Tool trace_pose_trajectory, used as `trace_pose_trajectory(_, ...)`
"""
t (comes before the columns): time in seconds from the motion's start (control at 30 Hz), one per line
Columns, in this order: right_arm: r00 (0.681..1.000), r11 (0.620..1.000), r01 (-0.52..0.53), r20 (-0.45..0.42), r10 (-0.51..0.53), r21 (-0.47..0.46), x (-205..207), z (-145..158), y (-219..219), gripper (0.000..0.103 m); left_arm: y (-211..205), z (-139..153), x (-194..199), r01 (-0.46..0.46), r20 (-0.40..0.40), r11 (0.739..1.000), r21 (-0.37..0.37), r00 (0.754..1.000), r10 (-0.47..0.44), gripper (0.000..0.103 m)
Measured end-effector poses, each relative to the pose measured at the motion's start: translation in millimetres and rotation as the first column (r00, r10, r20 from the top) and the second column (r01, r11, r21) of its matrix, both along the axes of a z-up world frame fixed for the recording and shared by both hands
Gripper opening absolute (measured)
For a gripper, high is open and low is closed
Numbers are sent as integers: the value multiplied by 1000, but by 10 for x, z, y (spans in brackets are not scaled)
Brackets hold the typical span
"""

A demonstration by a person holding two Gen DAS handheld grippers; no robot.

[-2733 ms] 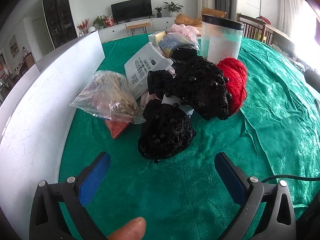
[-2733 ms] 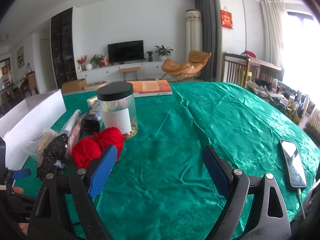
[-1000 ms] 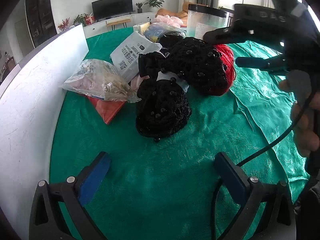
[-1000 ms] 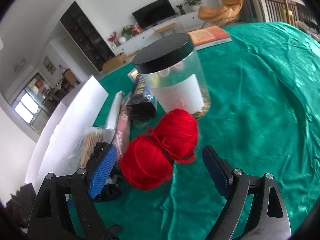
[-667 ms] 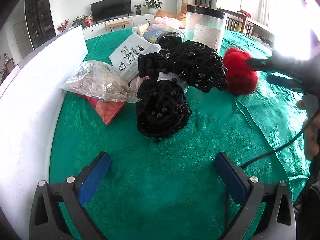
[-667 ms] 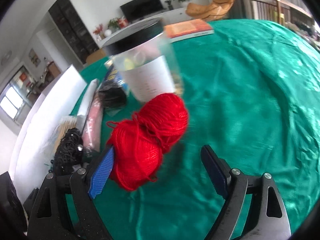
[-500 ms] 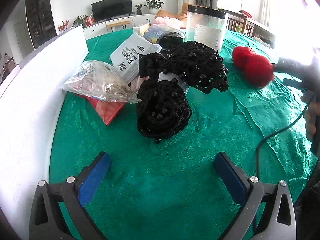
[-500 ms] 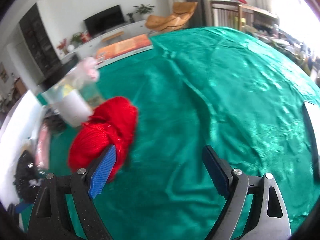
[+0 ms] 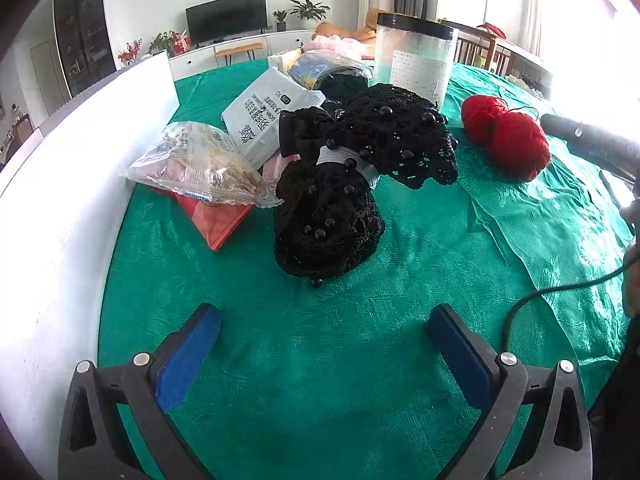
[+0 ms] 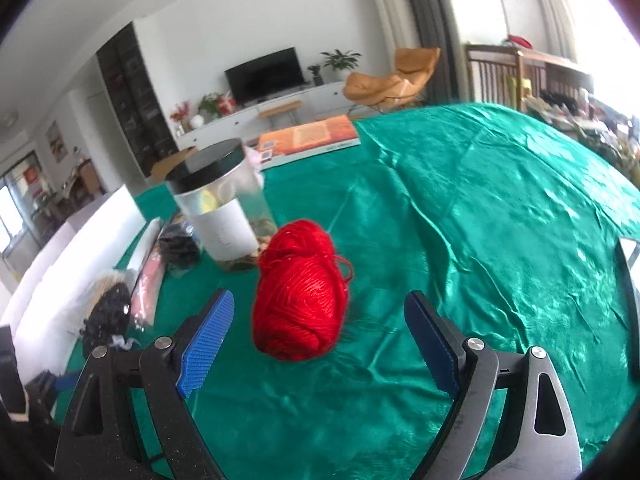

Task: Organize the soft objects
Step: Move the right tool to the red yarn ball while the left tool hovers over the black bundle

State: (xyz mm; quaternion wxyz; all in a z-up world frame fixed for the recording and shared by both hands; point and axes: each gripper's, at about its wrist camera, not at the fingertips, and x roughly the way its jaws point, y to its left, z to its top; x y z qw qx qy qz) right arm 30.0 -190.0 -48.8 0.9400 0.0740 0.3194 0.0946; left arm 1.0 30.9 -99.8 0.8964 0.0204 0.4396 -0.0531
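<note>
A red yarn ball (image 10: 304, 296) lies on the green tablecloth (image 10: 480, 200) just ahead of my right gripper (image 10: 320, 332), which is open with the yarn in line with the gap, untouched. In the left wrist view the same red yarn (image 9: 508, 140) sits right of a black beaded knit bundle (image 9: 328, 224) joined to a second black knit piece (image 9: 396, 136). My left gripper (image 9: 324, 344) is open and empty, low over the cloth in front of the black bundle. A dark right-gripper finger (image 9: 584, 140) shows beside the yarn.
A clear jar with a black lid (image 10: 224, 208) stands behind the yarn. A plastic bag (image 9: 200, 168), a white packet (image 9: 272, 112) and a red packet (image 9: 216, 216) lie left of the knits. A white board (image 9: 60, 184) walls the left side. A book (image 10: 308, 136) lies far back.
The red yarn has moved right, away from the black knits, carried along with the right gripper, and now rests on the cloth. The left gripper has stayed put.
</note>
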Motion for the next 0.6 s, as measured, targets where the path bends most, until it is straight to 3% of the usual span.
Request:
trace_pose_trajectory(0.13, 995, 991, -88, -48, 84, -96, 66, -126, 276, 89, -1, 2, 1, -1, 1, 1000, 0, 1000, 1, 103)
trace_pose_trajectory(0.3, 988, 983, -113, -118, 96, -144, 124, -271, 348, 89, -1, 2, 2, -2, 1, 1000, 0, 1000, 2, 103)
trace_pose_trajectory(0.47, 982, 981, -65, -186, 31, -182, 207, -405, 299, 89, 1, 1, -4, 2, -1, 1000, -1, 1000, -2, 103)
trace_pose_trajectory(0.6, 980, 994, 13, -198, -34, -108, 247, -416, 82, 89, 23, 11, -10, 20, -11, 1000, -3, 1000, -20, 103)
